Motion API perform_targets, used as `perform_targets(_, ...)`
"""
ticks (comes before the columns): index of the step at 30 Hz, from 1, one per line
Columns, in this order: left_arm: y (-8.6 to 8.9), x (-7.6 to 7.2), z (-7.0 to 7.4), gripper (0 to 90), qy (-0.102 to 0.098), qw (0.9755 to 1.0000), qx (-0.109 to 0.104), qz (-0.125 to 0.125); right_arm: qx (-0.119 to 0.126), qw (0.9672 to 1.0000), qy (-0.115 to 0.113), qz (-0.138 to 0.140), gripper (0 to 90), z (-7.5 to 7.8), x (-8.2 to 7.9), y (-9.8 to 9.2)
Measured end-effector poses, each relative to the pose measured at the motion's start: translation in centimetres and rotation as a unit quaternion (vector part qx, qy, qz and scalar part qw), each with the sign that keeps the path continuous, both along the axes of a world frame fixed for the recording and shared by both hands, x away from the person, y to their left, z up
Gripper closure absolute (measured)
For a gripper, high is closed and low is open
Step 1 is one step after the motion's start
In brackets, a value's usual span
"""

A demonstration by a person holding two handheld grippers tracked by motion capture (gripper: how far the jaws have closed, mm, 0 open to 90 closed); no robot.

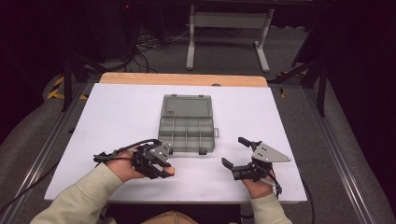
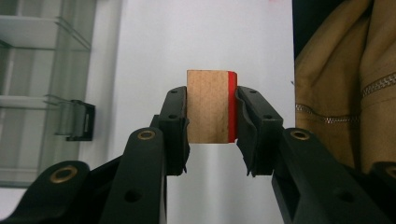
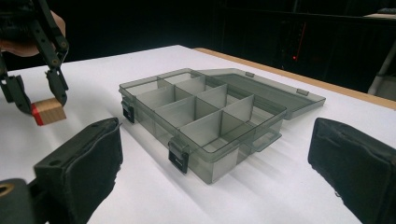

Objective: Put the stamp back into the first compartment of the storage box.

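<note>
A small wooden block (image 2: 211, 106) with one red face sits between the jaws of my left gripper (image 2: 211, 122), which is shut on it, one pad on the red face. In the high view this gripper (image 1: 164, 171) is at the front left of the white table top, just in front of the box's near left corner, with the block (image 1: 171, 171) at its tip. The right gripper view shows the block (image 3: 49, 112) held just above the surface. A grey see-through compartment box (image 1: 187, 138) lies open mid-table, its cells empty. My right gripper (image 1: 235, 151) stands open, right of the box.
The box lid (image 1: 186, 106) lies flat behind the compartments; black latches (image 3: 178, 159) hang on the near wall. The white table top (image 1: 116, 116) ends in a wooden strip (image 1: 182, 79) at the back. A tan jacket (image 2: 341, 93) shows at the table's near edge.
</note>
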State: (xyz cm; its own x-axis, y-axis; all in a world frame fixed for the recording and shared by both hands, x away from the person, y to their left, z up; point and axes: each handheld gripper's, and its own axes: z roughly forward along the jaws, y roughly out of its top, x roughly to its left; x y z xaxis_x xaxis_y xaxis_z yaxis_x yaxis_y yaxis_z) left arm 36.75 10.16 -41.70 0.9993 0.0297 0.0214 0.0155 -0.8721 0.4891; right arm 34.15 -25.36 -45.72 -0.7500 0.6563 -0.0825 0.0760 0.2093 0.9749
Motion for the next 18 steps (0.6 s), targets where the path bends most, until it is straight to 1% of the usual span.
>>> perform_targets(3,0.0,0.3,0.4,66.1,0.007,0.9998,-0.007,0.015,0.001,1.0000,-0.001,-0.002,3.3,0.0,0.0,-0.1)
perform_targets(9,0.1,0.6,1.1,66.1,0.003,0.9995,-0.014,0.027,0.003,1.0000,-0.002,-0.003,3.3,0.0,0.0,-0.1)
perform_targets(13,0.3,0.9,1.5,66.1,-0.001,0.9991,-0.023,0.036,0.003,1.0000,-0.002,-0.005,3.3,0.0,-0.1,-0.2)
perform_targets(14,0.4,1.1,1.7,66.1,-0.001,0.9987,-0.029,0.041,0.004,1.0000,-0.001,-0.006,3.3,0.0,0.0,-0.3)
perform_targets(15,0.4,1.1,1.7,66.1,-0.001,0.9987,-0.029,0.041,0.004,1.0000,-0.001,-0.006,3.3,0.0,0.0,-0.3)
perform_targets(17,0.5,1.6,2.1,66.1,0.009,0.9980,-0.039,0.050,0.003,1.0000,-0.002,-0.006,3.3,-0.1,0.0,-0.2)
perform_targets(18,0.5,1.7,2.2,66.1,0.008,0.9976,-0.041,0.055,0.003,1.0000,-0.002,-0.006,3.2,-0.1,0.0,-0.2)
